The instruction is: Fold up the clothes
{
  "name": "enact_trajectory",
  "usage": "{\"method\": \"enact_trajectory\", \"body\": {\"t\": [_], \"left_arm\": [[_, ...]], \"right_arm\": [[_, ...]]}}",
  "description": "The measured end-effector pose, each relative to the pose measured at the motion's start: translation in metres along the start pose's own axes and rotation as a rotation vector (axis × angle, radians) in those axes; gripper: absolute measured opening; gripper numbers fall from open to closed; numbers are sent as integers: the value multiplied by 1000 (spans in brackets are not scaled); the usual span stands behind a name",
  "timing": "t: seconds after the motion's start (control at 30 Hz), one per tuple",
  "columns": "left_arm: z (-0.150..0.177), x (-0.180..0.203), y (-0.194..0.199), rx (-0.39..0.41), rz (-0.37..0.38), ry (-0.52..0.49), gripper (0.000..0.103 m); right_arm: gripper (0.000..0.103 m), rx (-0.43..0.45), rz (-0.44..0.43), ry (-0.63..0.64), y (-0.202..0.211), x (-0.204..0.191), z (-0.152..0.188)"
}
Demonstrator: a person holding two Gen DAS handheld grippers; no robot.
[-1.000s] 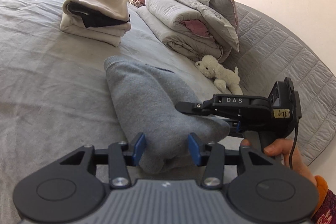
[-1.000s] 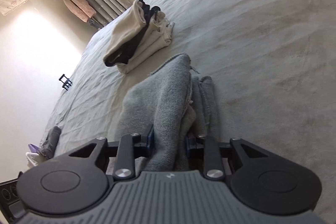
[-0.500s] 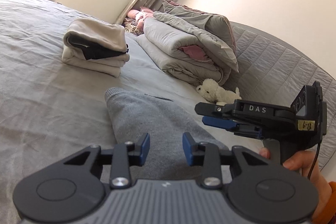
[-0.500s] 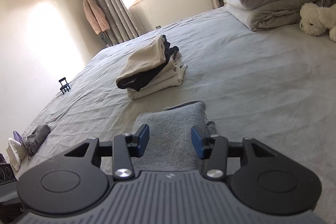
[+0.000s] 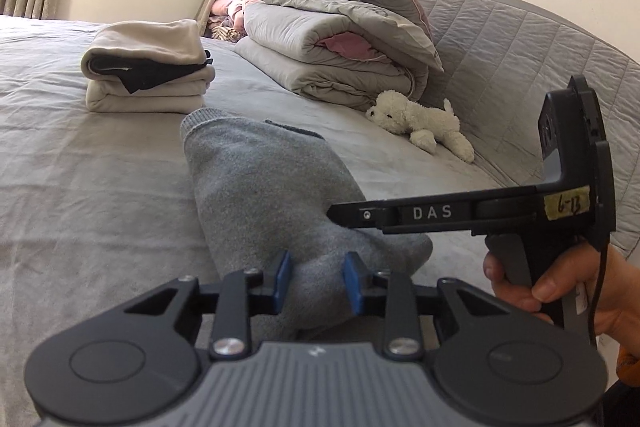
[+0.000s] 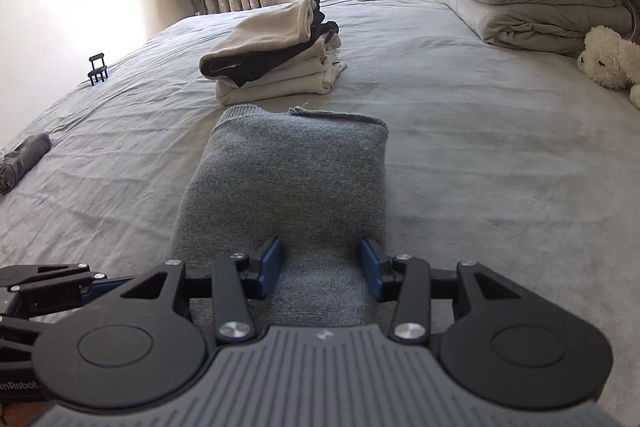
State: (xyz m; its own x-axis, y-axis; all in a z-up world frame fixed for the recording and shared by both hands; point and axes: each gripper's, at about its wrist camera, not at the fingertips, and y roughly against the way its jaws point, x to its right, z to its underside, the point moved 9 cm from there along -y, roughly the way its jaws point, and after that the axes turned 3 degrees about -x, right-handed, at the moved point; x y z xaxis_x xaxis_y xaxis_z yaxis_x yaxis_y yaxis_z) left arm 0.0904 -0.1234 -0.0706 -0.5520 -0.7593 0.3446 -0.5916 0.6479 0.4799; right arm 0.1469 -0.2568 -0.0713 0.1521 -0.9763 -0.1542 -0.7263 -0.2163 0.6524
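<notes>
A folded grey knit sweater (image 5: 264, 171) lies flat on the grey bed sheet (image 5: 80, 187); it also shows in the right wrist view (image 6: 292, 183). My left gripper (image 5: 319, 281) is open, its blue pads either side of the sweater's near end without pinching it. My right gripper (image 6: 322, 269) is open over the sweater's near edge; in the left wrist view it shows side-on (image 5: 336, 215) above the sweater, and whether it touches the sweater I cannot tell.
A stack of folded beige and black clothes (image 5: 148, 67) sits beyond the sweater, also in the right wrist view (image 6: 276, 55). A folded duvet (image 5: 340, 43) and a white plush toy (image 5: 420, 119) lie by the quilted headboard. A small black stand (image 6: 98, 67) and a dark cloth (image 6: 24, 155) lie at left.
Both grippers have let go of the sweater and opened. It was held bunched a second ago and now lies flat and folded. Both grippers have lowered toward its near end.
</notes>
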Motion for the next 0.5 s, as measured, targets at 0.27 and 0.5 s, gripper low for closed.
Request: {"method": "enact_trajectory", "body": {"t": [0.27,0.5], "left_arm": [[-8,-1,7,40,16,23,30],[0,3,1,6,1,-36,31]], "right_arm": [[45,61,-58,34,6,-28,-26],[44,41,-22,68,-38,-39,-31]]}}
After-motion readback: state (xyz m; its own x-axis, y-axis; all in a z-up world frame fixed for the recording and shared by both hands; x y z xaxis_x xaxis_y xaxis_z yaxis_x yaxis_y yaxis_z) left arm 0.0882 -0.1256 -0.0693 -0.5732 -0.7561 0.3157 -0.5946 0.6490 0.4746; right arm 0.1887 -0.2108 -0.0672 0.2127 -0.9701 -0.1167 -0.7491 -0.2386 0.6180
